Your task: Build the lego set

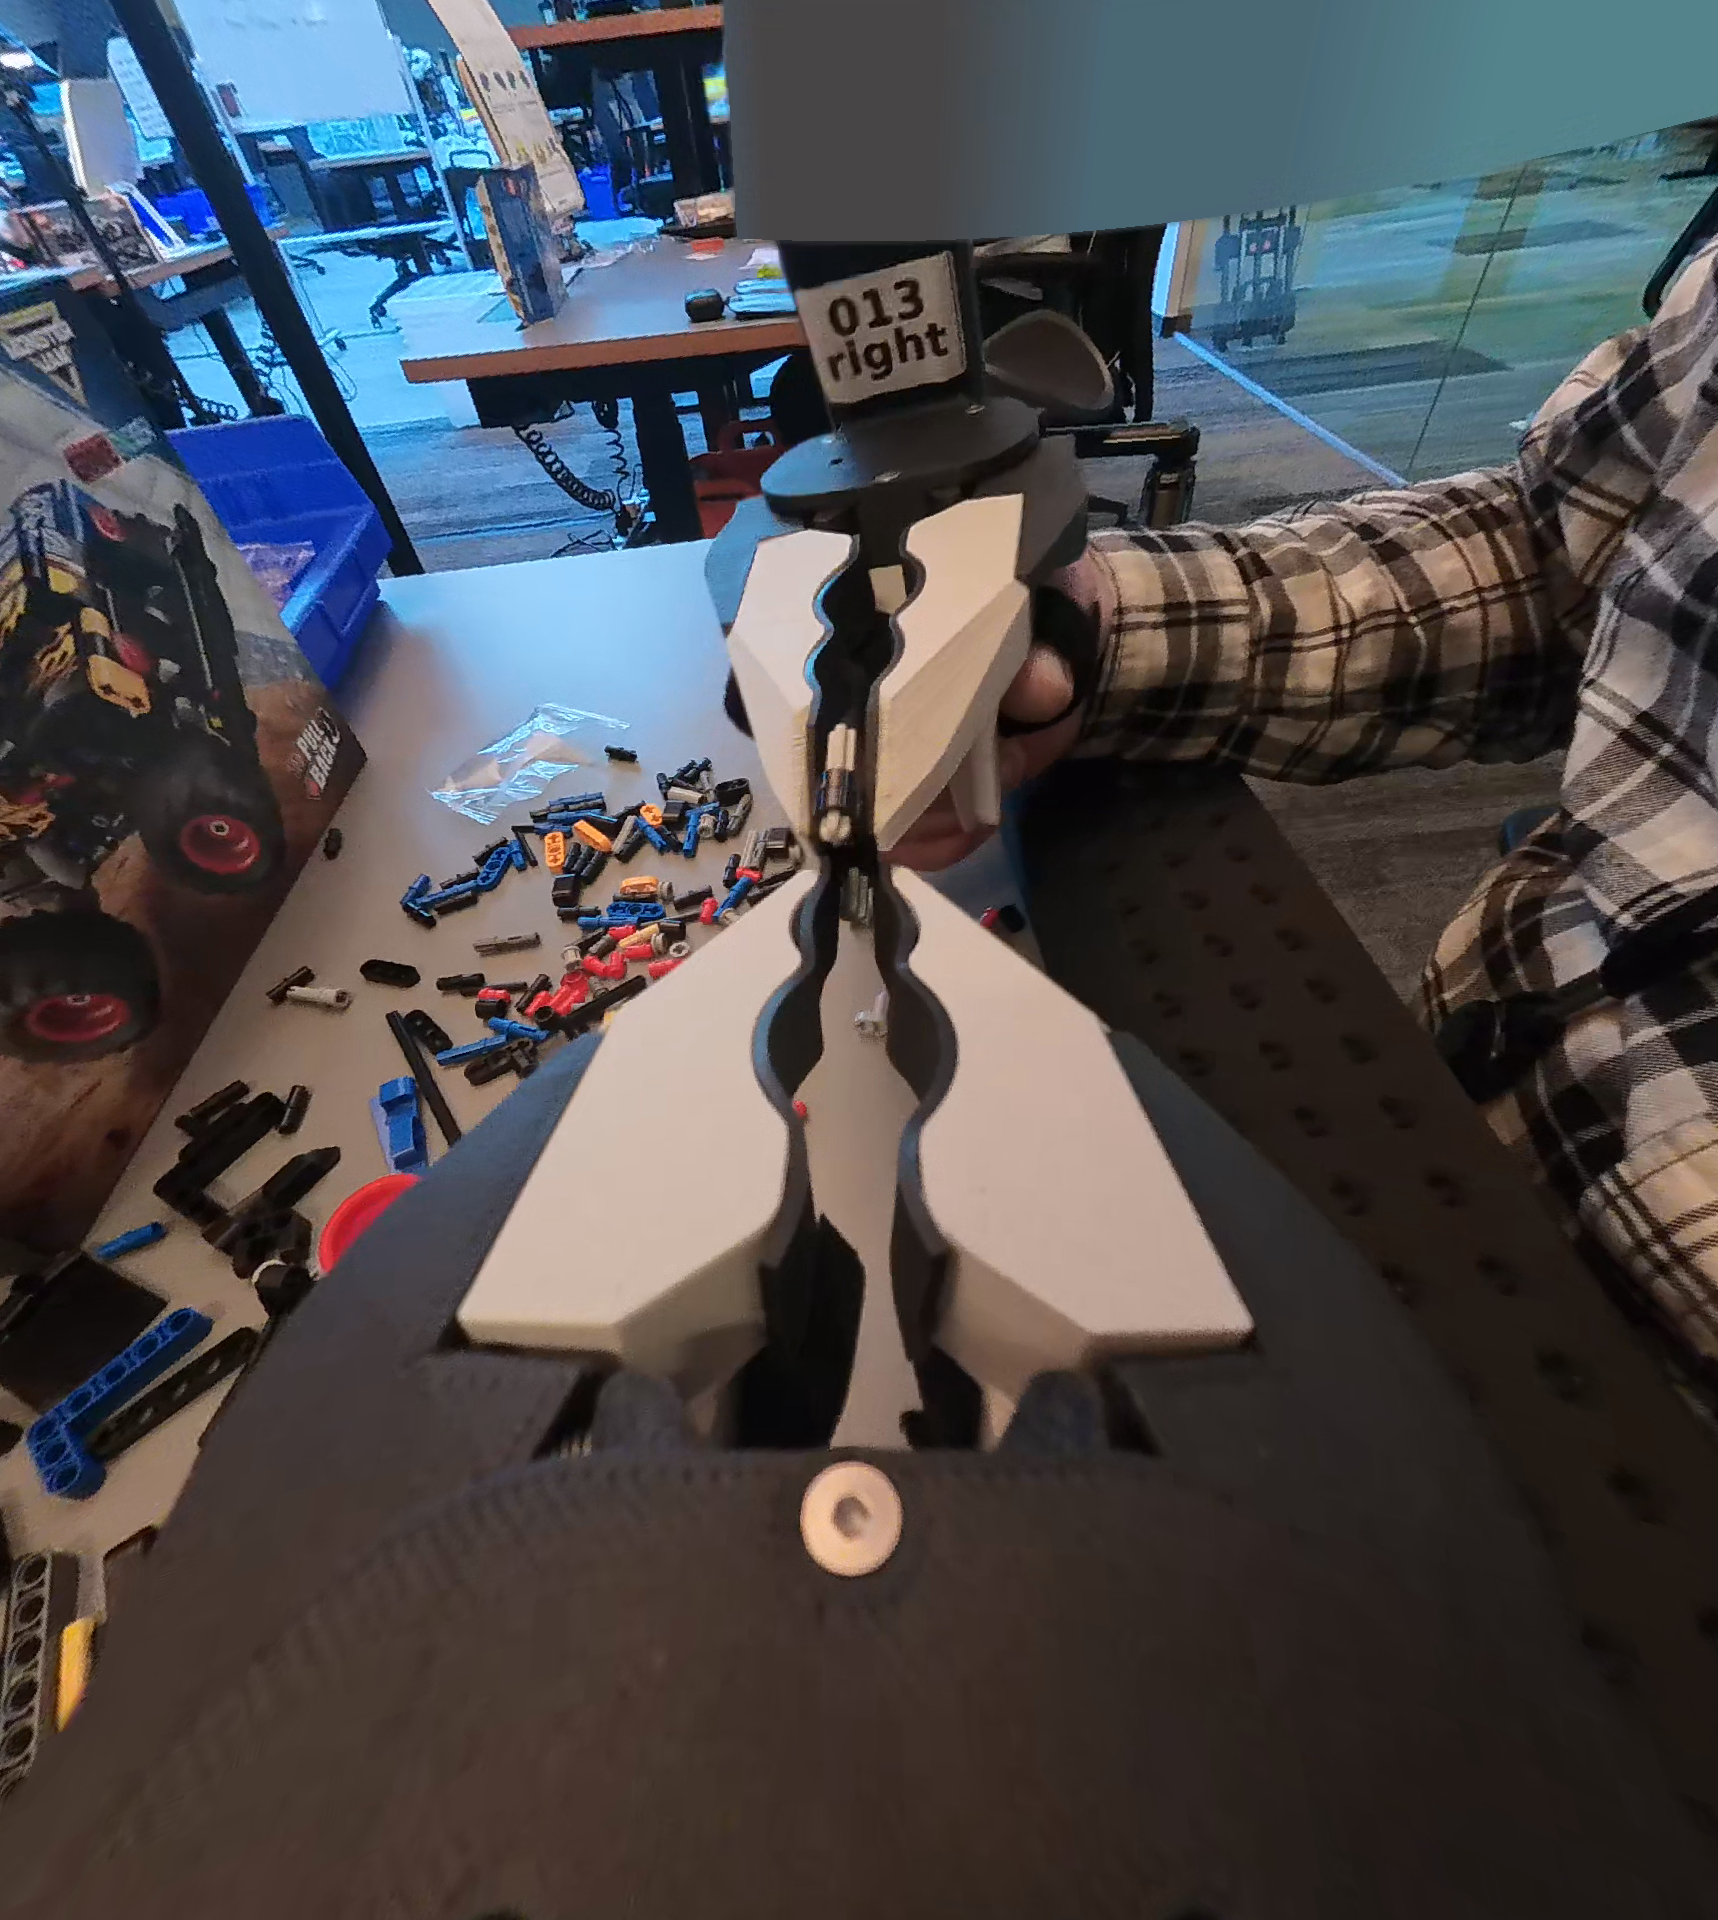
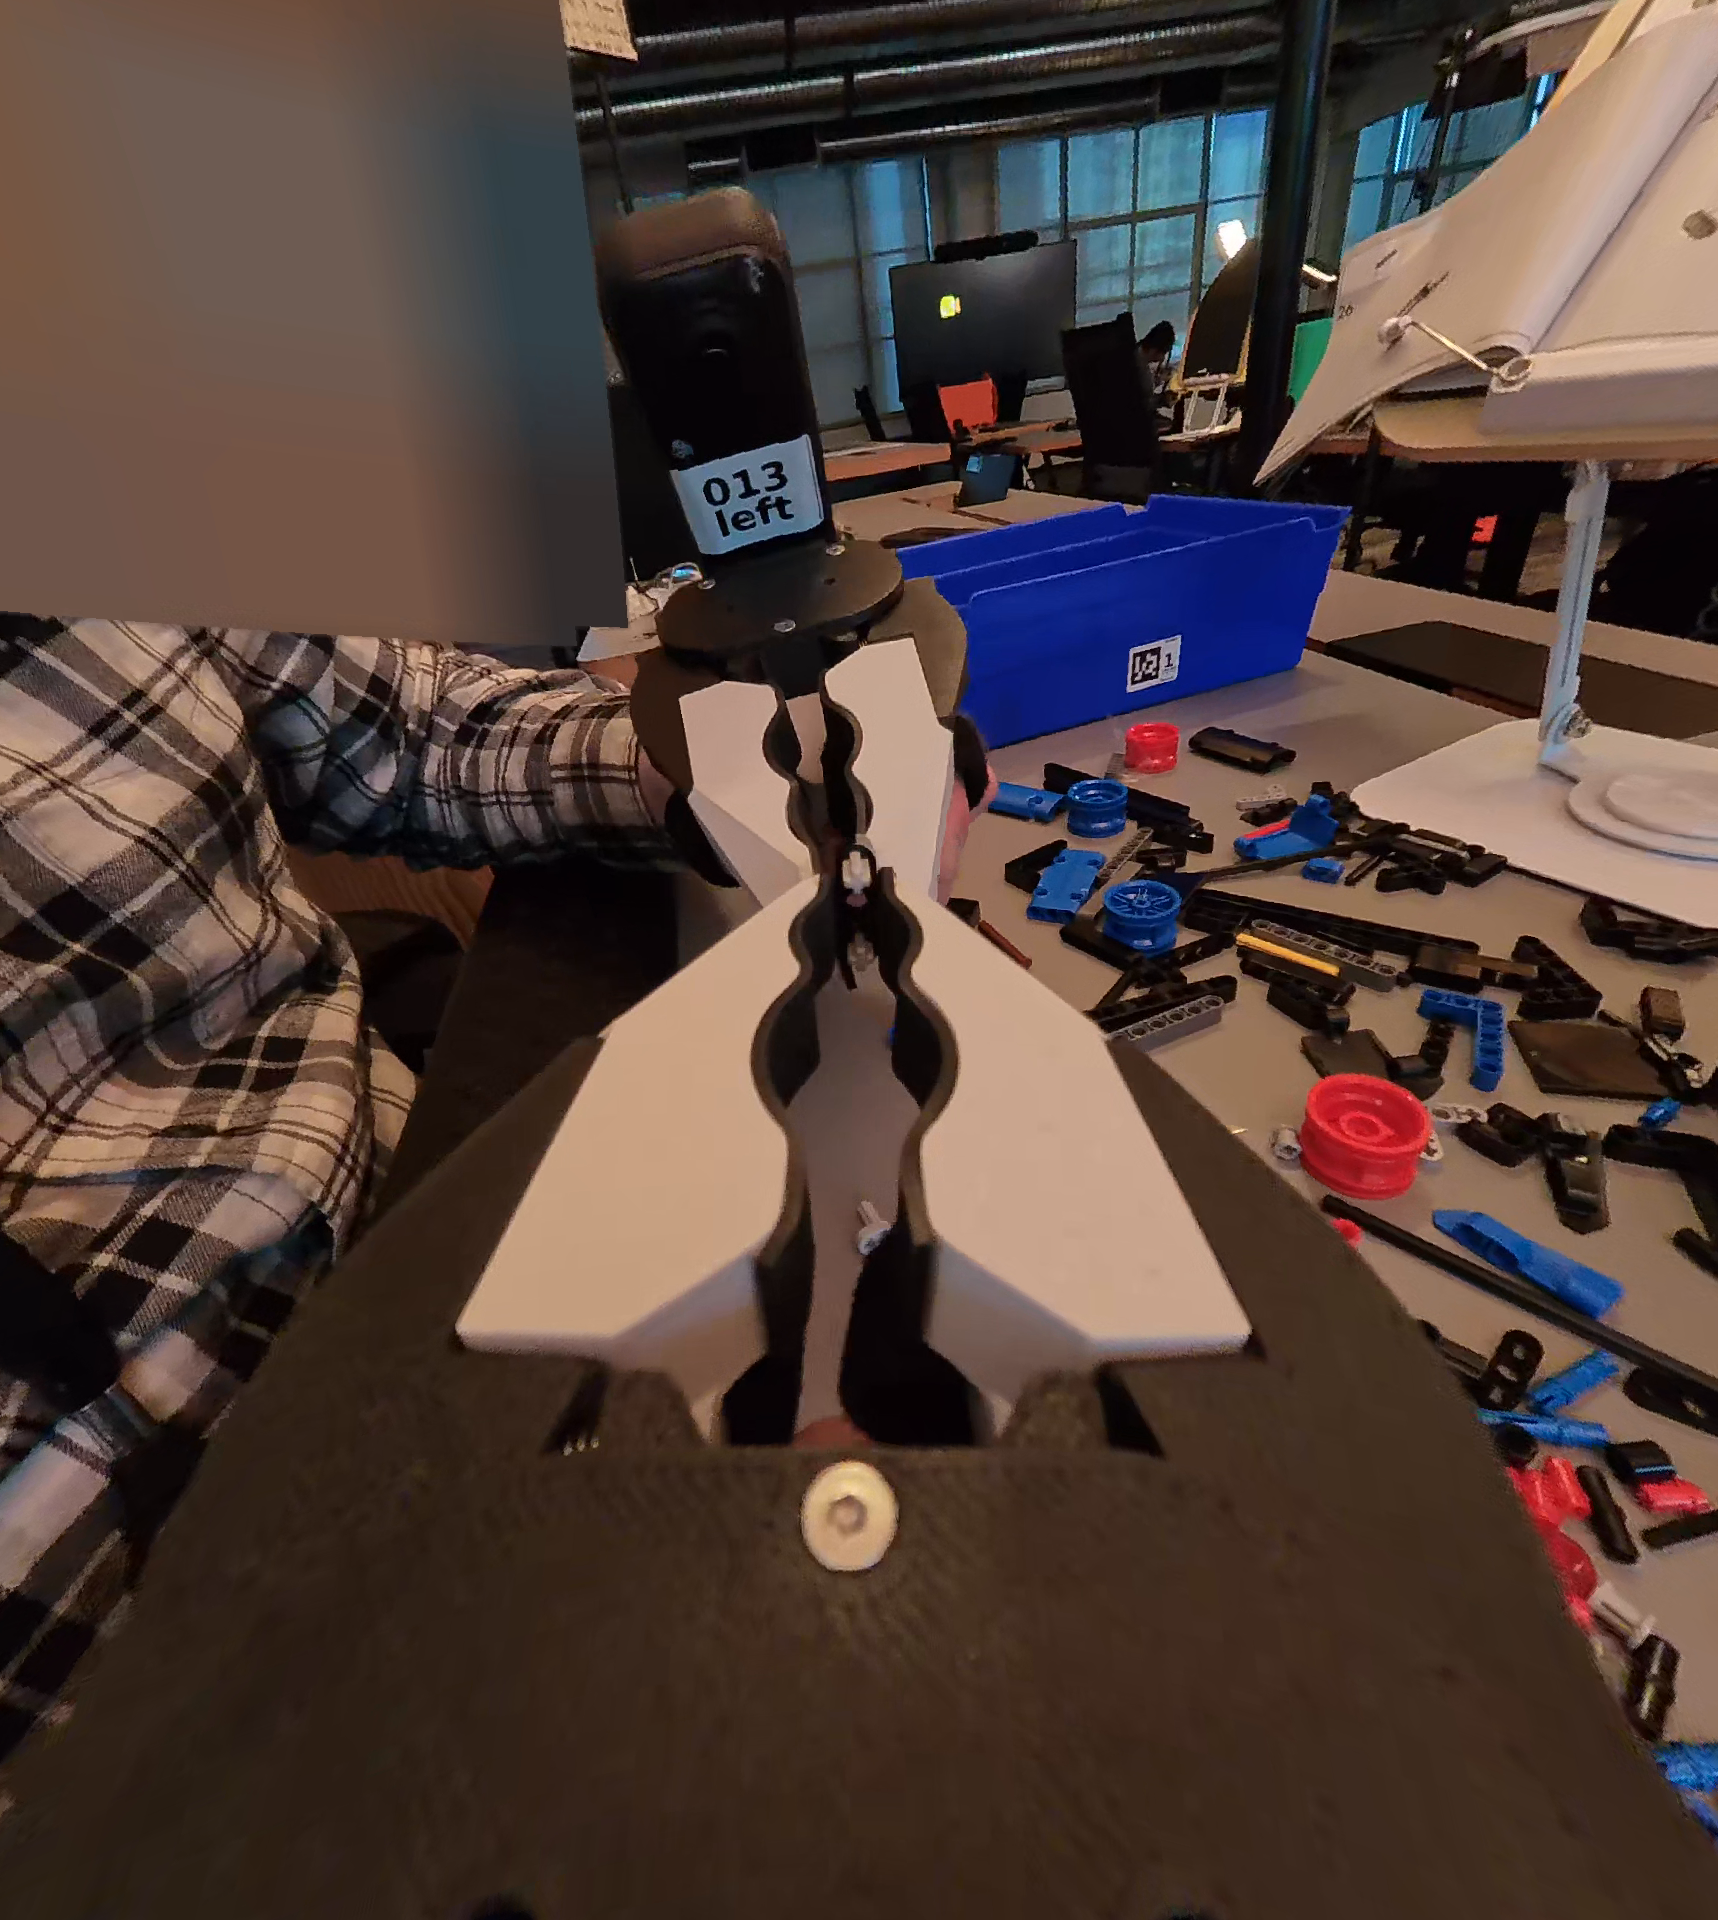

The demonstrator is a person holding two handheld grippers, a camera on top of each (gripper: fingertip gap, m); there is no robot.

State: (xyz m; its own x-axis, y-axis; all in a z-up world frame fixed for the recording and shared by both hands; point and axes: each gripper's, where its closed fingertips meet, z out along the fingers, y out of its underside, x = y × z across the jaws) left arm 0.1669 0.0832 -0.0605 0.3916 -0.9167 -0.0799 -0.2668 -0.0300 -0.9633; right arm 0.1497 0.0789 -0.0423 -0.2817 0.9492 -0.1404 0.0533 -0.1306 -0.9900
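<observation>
My left gripper (image 1: 850, 883) and right gripper (image 1: 837, 836) meet tip to tip above the grey table (image 1: 543, 634). The right gripper is shut on a small black-and-white pin assembly (image 1: 837, 779), held lengthwise between its fingers. The left gripper is shut on a small light grey pin (image 1: 857, 896) that touches the end of that assembly. In the right wrist view my right gripper (image 2: 850, 909) holds the dark part (image 2: 850, 935), and the left gripper (image 2: 850, 847) opposite holds the whitish pin (image 2: 857, 864). How the two parts join is hidden by the fingers.
Loose black, blue, red and orange pieces (image 1: 606, 883) lie on the table, with the set's box (image 1: 55, 779) at the left. A blue bin (image 2: 1146, 613), a red wheel hub (image 2: 1364, 1132) and an instruction booklet on a stand (image 2: 1561, 260) are to the right. A plaid sleeve (image 1: 1354, 644) is close by. Less than 4 cm separates the two grippers' tips.
</observation>
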